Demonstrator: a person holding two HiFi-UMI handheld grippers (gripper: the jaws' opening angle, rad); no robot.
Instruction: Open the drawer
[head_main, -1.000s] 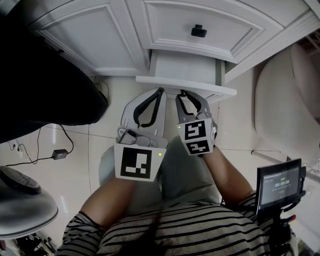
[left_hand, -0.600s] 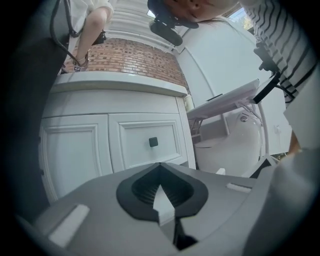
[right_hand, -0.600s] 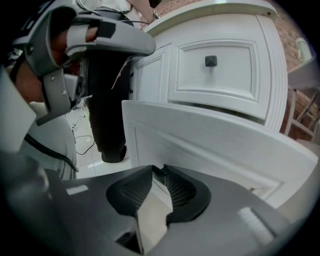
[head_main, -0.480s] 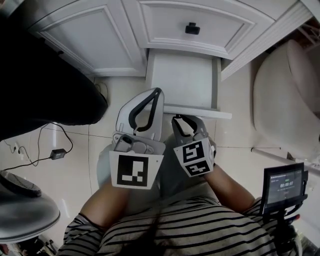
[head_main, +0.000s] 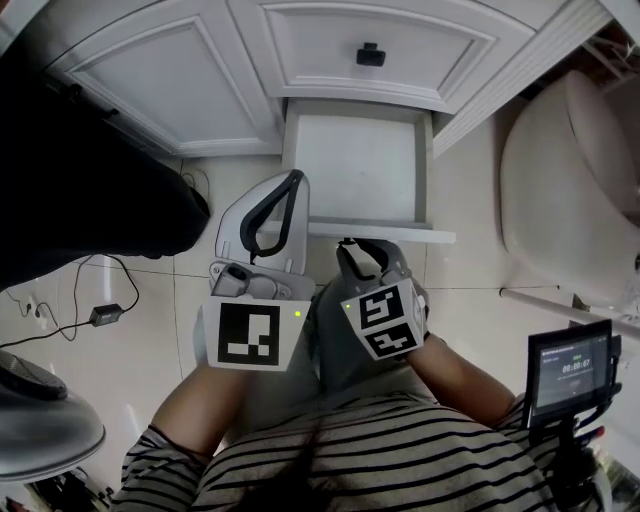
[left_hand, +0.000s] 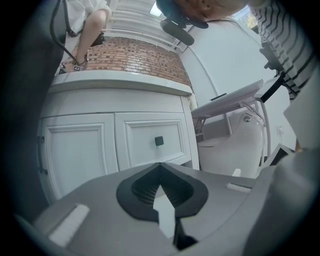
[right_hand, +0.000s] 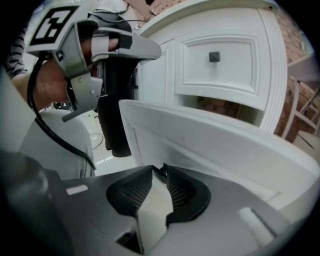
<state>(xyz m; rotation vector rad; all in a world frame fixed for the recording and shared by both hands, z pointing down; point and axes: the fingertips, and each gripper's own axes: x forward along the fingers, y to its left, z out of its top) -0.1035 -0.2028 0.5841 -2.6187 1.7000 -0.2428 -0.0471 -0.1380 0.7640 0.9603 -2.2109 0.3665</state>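
The white cabinet's bottom drawer (head_main: 360, 165) stands pulled well out, its inside bare. My right gripper (head_main: 347, 243) reaches under the lip of the drawer's front panel (right_hand: 215, 150). In the right gripper view its tips (right_hand: 161, 169) pinch a small dark knob (right_hand: 161, 171) on that panel, and the jaws are opening a trifle with the knob still between them. From the head view the knob is hidden. To the left of the drawer's front corner my left gripper (head_main: 293, 176) hangs with its tips together and nothing in them, also shown in its own view (left_hand: 160, 165).
The drawer above stays closed, with a black knob (head_main: 370, 53). A cabinet door (head_main: 170, 80) is to its left. A white toilet (head_main: 570, 180) stands at the right. A cable with an adapter (head_main: 100, 315) lies on the tiled floor at left, beside a large dark mass (head_main: 90, 180).
The right gripper has drawn back toward me and the drawer has slid much further out with it. The left gripper has stayed about where it was.
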